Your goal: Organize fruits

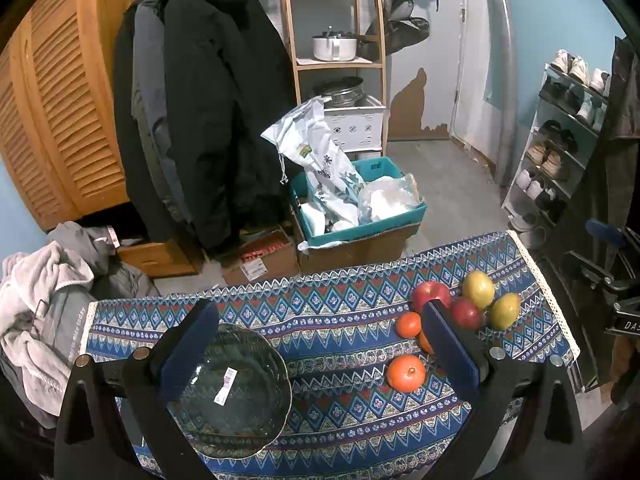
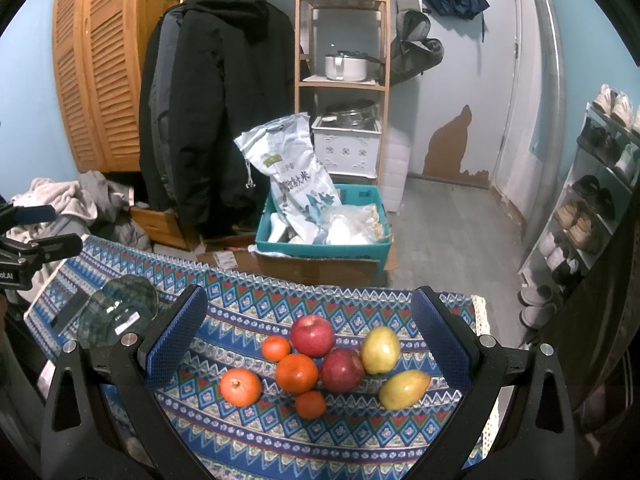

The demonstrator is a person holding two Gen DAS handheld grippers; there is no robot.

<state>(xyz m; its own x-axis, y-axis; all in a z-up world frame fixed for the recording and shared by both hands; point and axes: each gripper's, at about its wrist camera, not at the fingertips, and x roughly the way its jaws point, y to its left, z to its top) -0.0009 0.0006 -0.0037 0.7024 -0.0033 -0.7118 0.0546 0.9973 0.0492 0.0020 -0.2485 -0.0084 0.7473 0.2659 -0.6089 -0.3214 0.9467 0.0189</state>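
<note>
Two hand-held tongs hover above a bench [image 2: 256, 304] draped in a woven blue cloth with red and white diamond bands and a lace edge; nothing has been moved yet.

At the left, the left tongs [image 1: 320, 344] are spread wide and hold nothing. Between and just below their padded fingers, at about 7 o'clock in the left wrist view, sits a clear glass bowl [image 1: 236, 392] with a scalloped rim and a barcode sticker [image 1: 224, 386] inside. It is empty.

At the right, the right tongs [image 2: 308, 340] are also spread wide and empty, framing a tight cluster of fruit at 6 o'clock in the right wrist view. From left: a large orange [image 2: 240, 387] lying slightly apart, three more oranges [image 2: 296, 373] touching one another, two glossy red apples [image 2: 312, 336], then two smooth yellow-green pears [image 2: 380, 350].

The likely first step is lifting one fruit into the bowl. The lone orange looks easiest: it has free space on both sides for the pads. Round, waxy skins may slip or roll, so close across the widest part, gently, and lower it into the glass rather than dropping it.
</note>
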